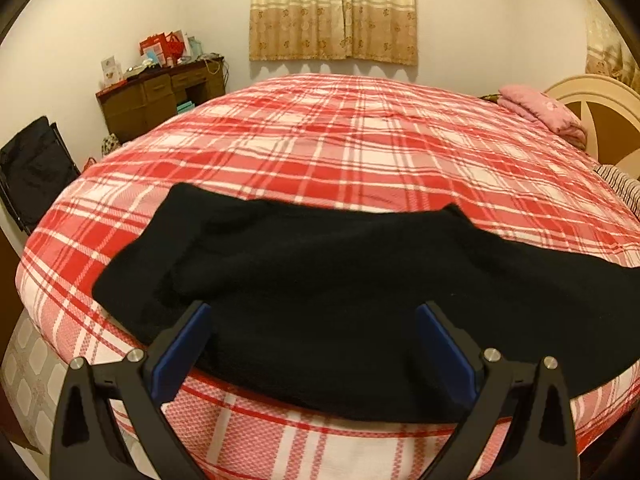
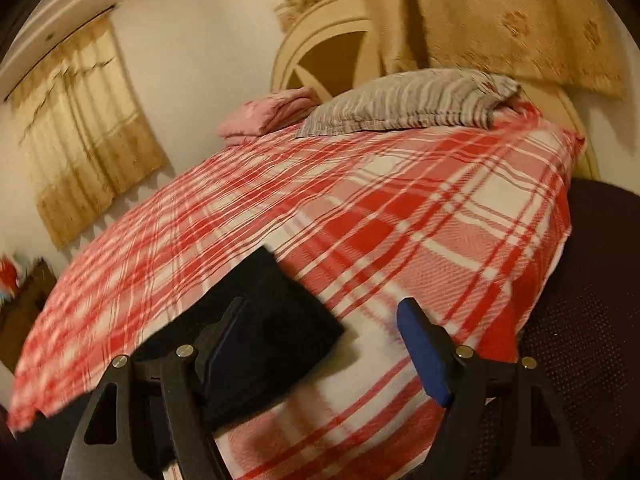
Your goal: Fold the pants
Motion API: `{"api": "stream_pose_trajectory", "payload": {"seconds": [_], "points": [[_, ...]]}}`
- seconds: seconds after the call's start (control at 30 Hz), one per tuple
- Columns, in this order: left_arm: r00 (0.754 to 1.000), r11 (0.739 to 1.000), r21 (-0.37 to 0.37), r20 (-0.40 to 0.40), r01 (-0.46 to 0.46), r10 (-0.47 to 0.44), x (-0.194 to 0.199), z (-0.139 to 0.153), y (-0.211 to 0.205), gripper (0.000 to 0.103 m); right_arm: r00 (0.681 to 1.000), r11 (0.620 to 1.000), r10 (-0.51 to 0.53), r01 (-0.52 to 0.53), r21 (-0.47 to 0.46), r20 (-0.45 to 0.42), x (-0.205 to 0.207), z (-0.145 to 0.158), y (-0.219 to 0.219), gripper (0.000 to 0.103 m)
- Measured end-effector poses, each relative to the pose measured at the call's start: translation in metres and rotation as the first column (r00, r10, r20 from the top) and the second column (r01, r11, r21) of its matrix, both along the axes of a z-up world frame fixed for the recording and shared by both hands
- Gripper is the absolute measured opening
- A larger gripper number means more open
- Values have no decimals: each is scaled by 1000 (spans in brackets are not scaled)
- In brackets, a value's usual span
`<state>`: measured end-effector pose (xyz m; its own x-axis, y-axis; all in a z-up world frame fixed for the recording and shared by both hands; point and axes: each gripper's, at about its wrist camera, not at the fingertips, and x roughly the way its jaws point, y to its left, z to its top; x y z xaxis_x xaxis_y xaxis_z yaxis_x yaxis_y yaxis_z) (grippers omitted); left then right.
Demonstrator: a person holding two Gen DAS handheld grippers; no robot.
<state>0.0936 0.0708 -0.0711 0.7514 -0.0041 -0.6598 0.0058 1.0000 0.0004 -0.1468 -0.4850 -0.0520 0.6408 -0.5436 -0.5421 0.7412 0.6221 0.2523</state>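
Black pants (image 1: 320, 280) lie flat across the near part of a bed with a red and white plaid cover (image 1: 340, 140). My left gripper (image 1: 314, 312) is open, its blue pads spread above the pants' near edge, holding nothing. In the right wrist view one end of the pants (image 2: 276, 316) lies on the plaid cover (image 2: 400, 220). My right gripper (image 2: 324, 308) is open and empty, its left finger over the pants' end, its right finger over bare cover.
A pink folded cloth (image 1: 540, 112) and a striped grey pillow (image 2: 408, 108) lie at the headboard (image 1: 600, 108). A brown desk (image 1: 160, 96) with clutter stands by the far wall. A dark chair (image 2: 588, 320) is by the bed's side.
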Motion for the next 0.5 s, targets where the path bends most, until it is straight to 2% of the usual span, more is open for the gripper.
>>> {"api": "stream_pose_trajectory", "payload": {"seconds": [0.03, 0.1, 0.17, 0.2, 0.27, 0.3, 0.4, 0.43, 0.5], "points": [[1000, 1000, 4, 3, 3, -3, -1, 1, -1, 103, 999, 1000, 29, -29, -10, -20, 5, 1, 5, 76], [1000, 1000, 7, 5, 6, -6, -2, 2, -2, 103, 996, 997, 83, -83, -3, -40, 11, -5, 10, 67], [1000, 1000, 3, 2, 9, -9, -2, 2, -2, 103, 995, 997, 72, -74, -25, -76, 17, -8, 11, 61], [1000, 1000, 1, 3, 9, -9, -2, 3, -2, 103, 996, 998, 59, -60, -16, -66, 13, -10, 11, 56], [1000, 1000, -5, 5, 6, -6, -3, 3, 0, 103, 999, 999, 28, -27, 30, -28, 3, -13, 0, 31], [1000, 1000, -8, 5, 3, -3, -3, 3, 2, 103, 999, 998, 30, -29, 51, -12, -1, -14, -4, 25], [1000, 999, -30, -1, -14, 14, -2, 2, 8, 103, 997, 996, 66, -64, 55, -31, -2, -10, -4, 17], [1000, 999, -39, -6, -19, 19, -1, 2, 10, 103, 996, 996, 81, -79, 47, -45, 1, -7, -1, 11], [1000, 998, -57, -10, -29, 28, -1, 2, 13, 103, 992, 995, 104, -103, 6, -65, 8, 2, 8, 11]]}}
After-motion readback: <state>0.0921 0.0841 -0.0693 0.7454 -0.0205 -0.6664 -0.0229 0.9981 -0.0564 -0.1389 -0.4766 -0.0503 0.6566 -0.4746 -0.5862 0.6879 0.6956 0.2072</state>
